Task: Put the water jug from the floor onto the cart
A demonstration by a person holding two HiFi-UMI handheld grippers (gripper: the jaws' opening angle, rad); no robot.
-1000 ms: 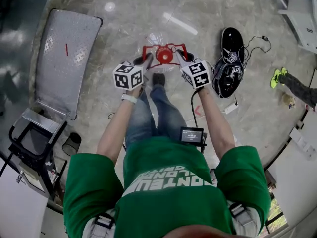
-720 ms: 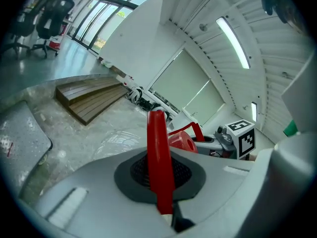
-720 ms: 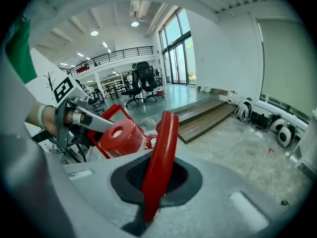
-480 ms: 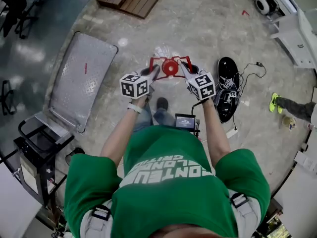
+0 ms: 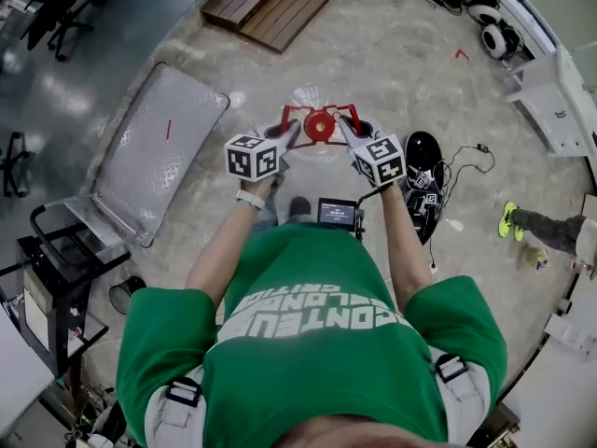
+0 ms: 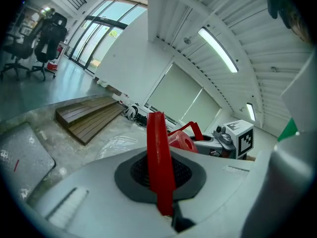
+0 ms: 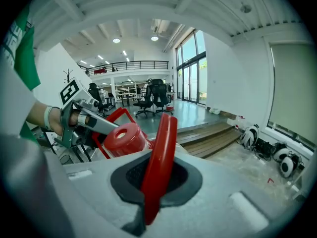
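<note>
**Two-Gripper Hold on the Water Jug, Jug Above the Floor**

**Hand pose.** In the head view both forearms reach forward from the torso with the elbows bent. They converge on one point in front of the person. The left hand-held gripper point(image 5: 287, 136) and the right hand-held gripper point(image 5: 349, 134) point inward toward each other and slightly downward. Their marker cubes point(image 5: 252, 157) sit on top, at about the same height.

**Gripper state.** The left hand-held gripper point(image 6: 161, 182) is clenched on the red handle point(image 6: 157, 152). The bar runs upright through the dark pads. The right hand-held gripper point(image 7: 151, 187) is likewise clenched on the red handle point(image 7: 161, 157), on the opposite side. Each gripper view shows the other gripper across the red cap point(image 7: 124, 138).

**Container.** The water jug point(image 5: 319, 127) hangs between the two grippers by its handle frame, cap uppermost, above the floor point(image 5: 392, 73). Its body is clear plastic. It shows only as a faint sheen around and beyond the cap, and the fill level cannot be made out.

**Position relative to the cart.** The cart point(image 5: 159, 157) stands on the floor at the person's left, its patterned metal deck facing up. The jug is apart from it, off the deck's right edge in the head view. A wooden platform point(image 5: 270, 7) lies on the floor farther ahead.
</note>
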